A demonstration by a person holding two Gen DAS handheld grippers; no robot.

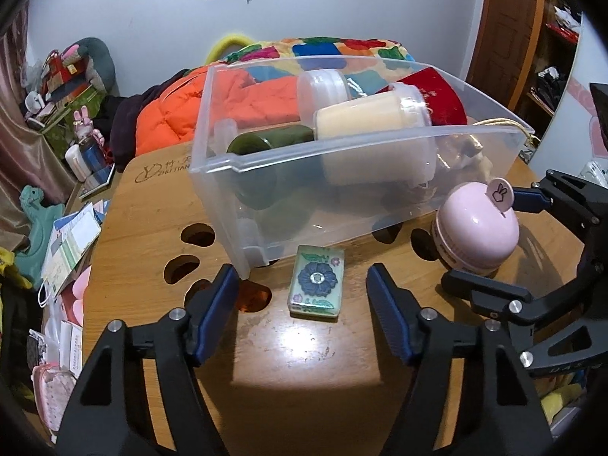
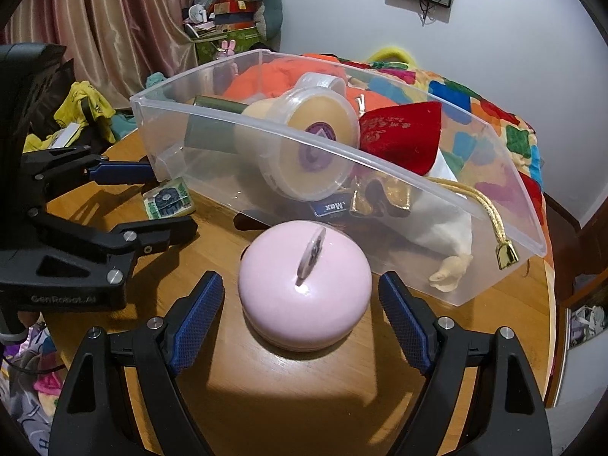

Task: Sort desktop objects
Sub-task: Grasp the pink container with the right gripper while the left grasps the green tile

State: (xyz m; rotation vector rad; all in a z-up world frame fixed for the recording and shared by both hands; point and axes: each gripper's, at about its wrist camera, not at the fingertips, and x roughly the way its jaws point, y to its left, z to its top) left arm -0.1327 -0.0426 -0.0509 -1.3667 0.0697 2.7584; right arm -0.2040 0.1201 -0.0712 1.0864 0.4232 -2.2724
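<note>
On the wooden tabletop (image 1: 304, 349), a green tile with a blue flower (image 1: 316, 283) lies flat at lower centre of the left wrist view, between the released jaws of the left gripper (image 1: 303, 296), touching neither pad. In the right wrist view, the right gripper (image 2: 300, 304) straddles a pink domed gadget (image 2: 305, 296), jaws apart and clear of it. Behind both stands a clear plastic bin (image 1: 243, 205) holding a cream jar (image 2: 311, 144), a dark green tube (image 1: 266, 142) and a red pouch (image 2: 402, 140).

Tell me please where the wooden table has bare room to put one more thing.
Bare wood lies near the camera, in front of the flower tile and the pink round box. The clear plastic bin crowds the back; cut-out holes mark the table's left.
</note>
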